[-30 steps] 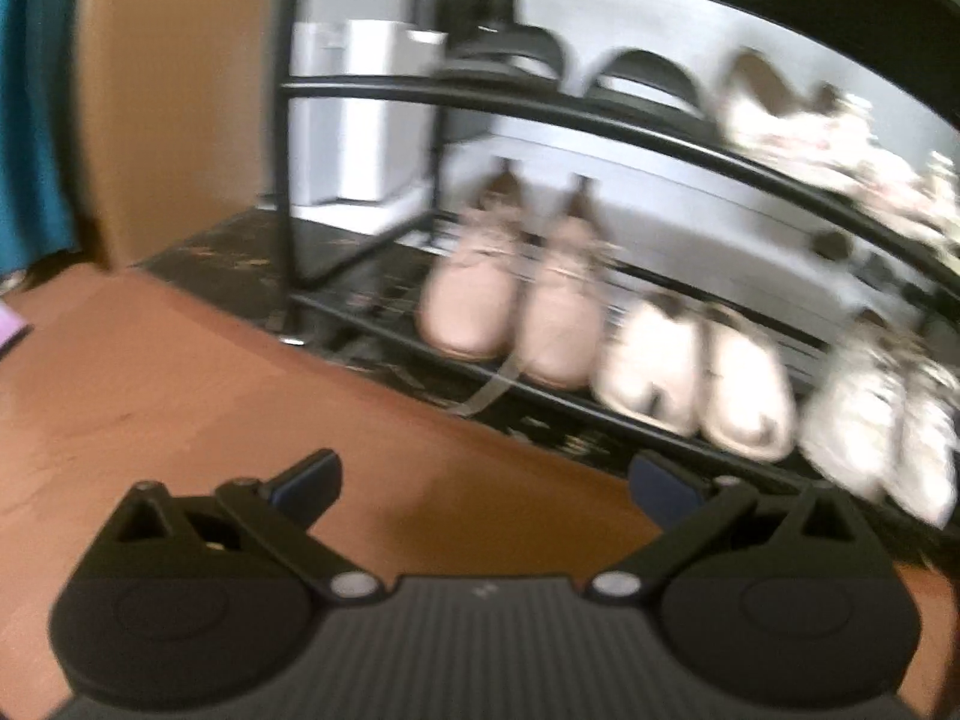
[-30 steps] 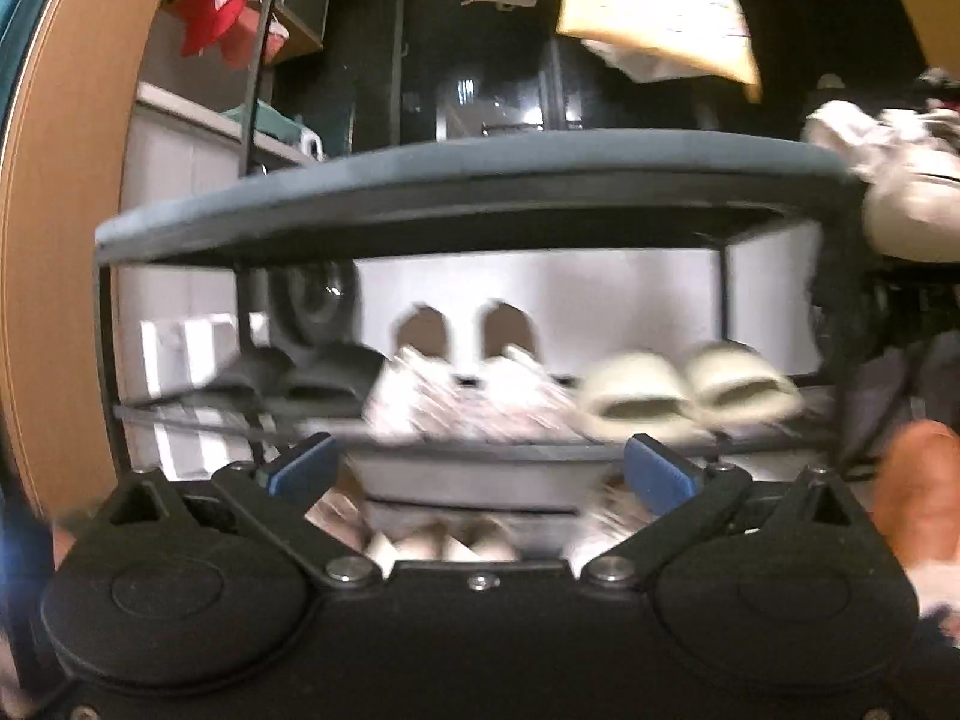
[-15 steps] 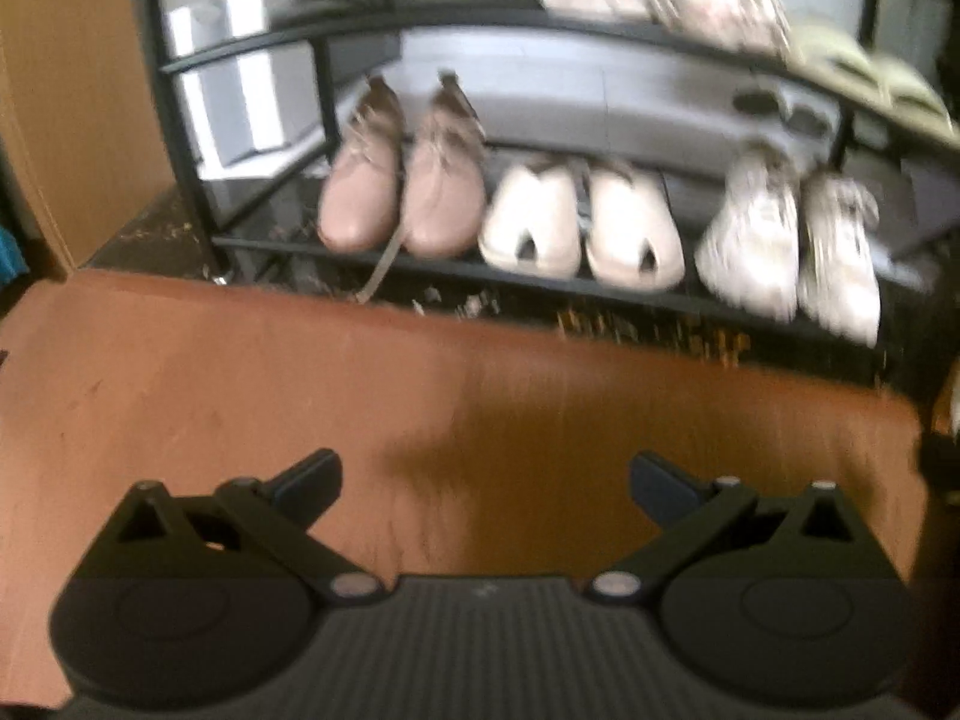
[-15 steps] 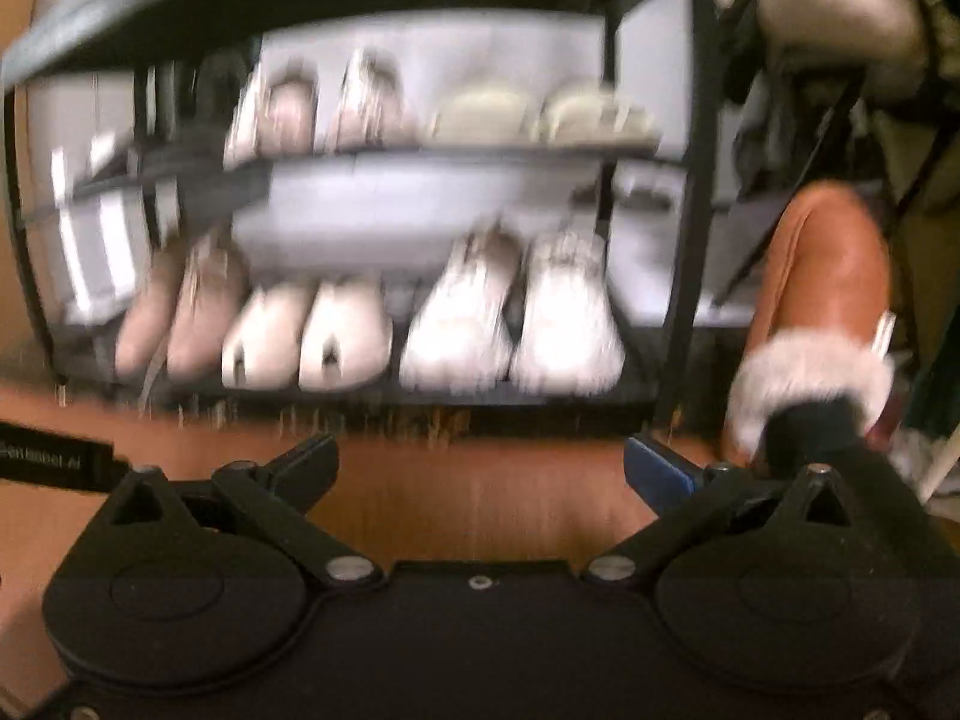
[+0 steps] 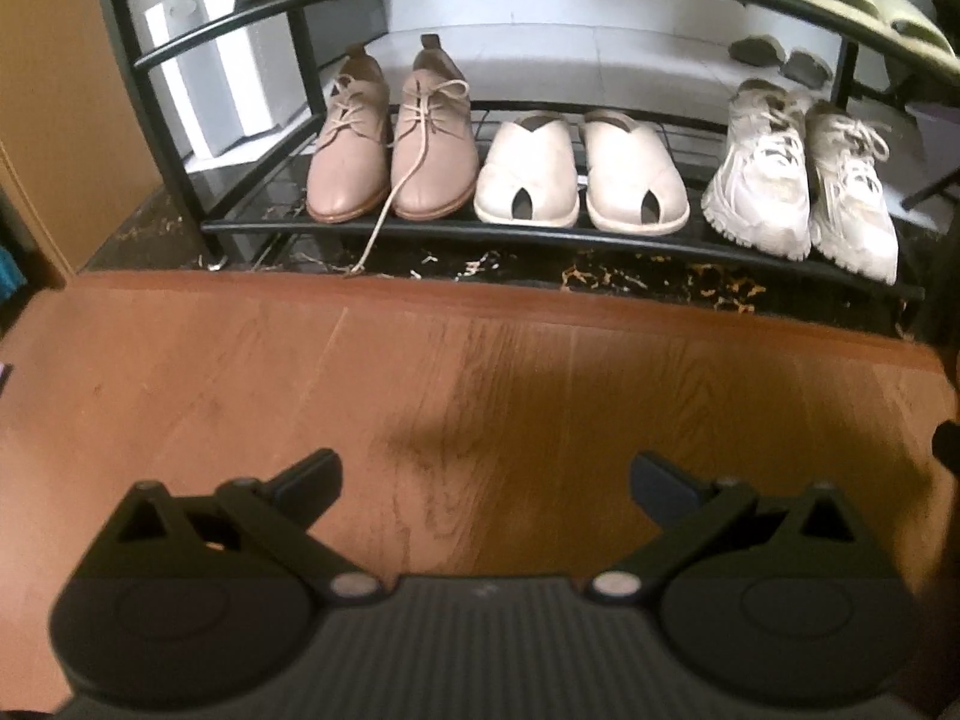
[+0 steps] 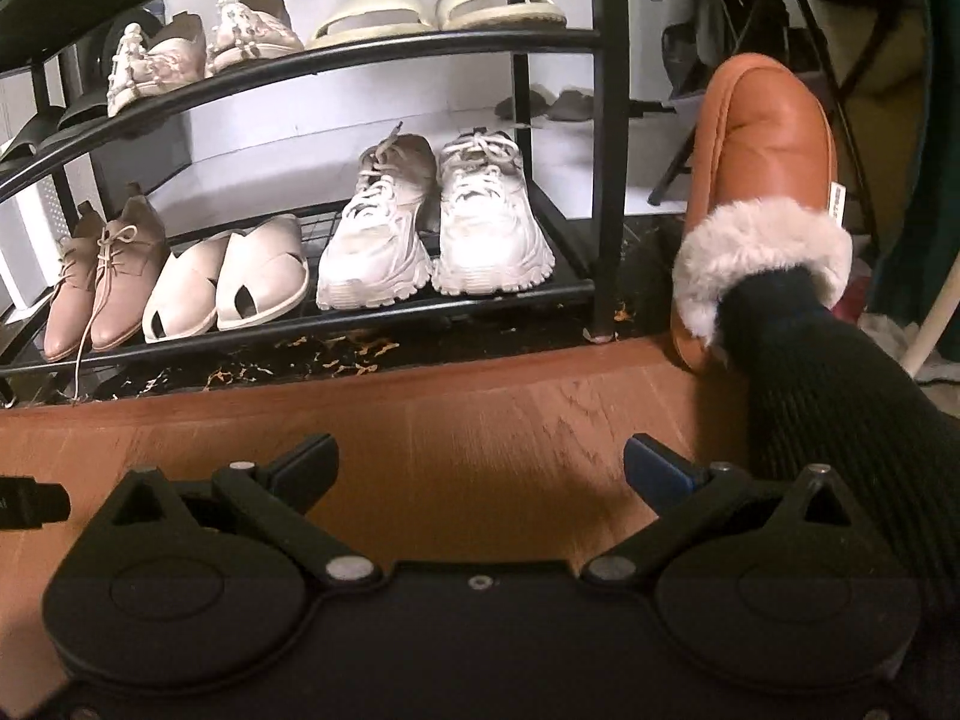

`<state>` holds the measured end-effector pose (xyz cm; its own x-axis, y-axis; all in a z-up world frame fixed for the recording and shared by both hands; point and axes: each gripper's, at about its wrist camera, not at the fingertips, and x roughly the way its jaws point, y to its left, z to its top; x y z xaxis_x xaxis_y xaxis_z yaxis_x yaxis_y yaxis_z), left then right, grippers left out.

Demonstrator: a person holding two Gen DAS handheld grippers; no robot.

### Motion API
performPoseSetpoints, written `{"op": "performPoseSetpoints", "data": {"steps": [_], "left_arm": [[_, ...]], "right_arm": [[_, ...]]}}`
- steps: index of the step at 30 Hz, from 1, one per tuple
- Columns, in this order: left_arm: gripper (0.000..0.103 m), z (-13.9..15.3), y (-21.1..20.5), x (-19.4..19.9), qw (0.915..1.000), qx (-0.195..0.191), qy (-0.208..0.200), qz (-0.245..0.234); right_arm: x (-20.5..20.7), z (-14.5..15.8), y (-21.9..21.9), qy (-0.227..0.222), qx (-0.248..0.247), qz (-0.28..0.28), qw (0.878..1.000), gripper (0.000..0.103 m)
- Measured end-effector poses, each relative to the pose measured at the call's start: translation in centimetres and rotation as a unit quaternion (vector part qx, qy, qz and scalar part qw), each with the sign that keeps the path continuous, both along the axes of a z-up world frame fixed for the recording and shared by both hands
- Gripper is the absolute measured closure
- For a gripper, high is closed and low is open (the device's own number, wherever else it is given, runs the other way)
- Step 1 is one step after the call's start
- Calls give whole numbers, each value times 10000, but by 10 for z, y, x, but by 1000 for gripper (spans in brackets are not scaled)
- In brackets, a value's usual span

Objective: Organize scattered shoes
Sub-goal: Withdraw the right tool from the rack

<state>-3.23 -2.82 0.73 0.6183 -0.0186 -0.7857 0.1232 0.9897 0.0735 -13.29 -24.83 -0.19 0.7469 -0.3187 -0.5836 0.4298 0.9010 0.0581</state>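
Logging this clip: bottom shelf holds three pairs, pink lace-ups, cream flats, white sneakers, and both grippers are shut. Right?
Not quite. Three pairs check out: lace-ups, flats, sneakers. But the left gripper and right gripper are open and empty, as each wrist view shows.

The left gripper (image 5: 485, 474) is held low and level, its two dark fingers (image 5: 312, 474) spread wide apart with nothing between them. Both linkage arms are swung outward from the ribbed grey body. The right gripper (image 6: 480, 468) takes the same pose: fingers (image 6: 654, 471) parted wide, blue pads facing inward, nothing gripped. Its black body fills the lower part of the right wrist view. At the left edge of that view a dark part of the other tool shows. The person's leg (image 6: 840, 396), in a dark ribbed sleeve, stretches forward along the right side, just beside the right gripper.
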Motion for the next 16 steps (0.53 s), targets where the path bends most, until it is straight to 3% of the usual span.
{"op": "performPoseSetpoints", "data": {"steps": [6,12,16], "left_arm": [[1,-3,5,3,9998,-143,110,13],[3,3,12,-3,9991,-327,-270,58],[6,4,18,-3,9982,-471,-309,202]], "right_arm": [[3,3,6,-34,-129,279,9995,0],[3,3,2,-29,-11,251,9997,0],[2,3,-4,-17,92,110,9999,0]]}}
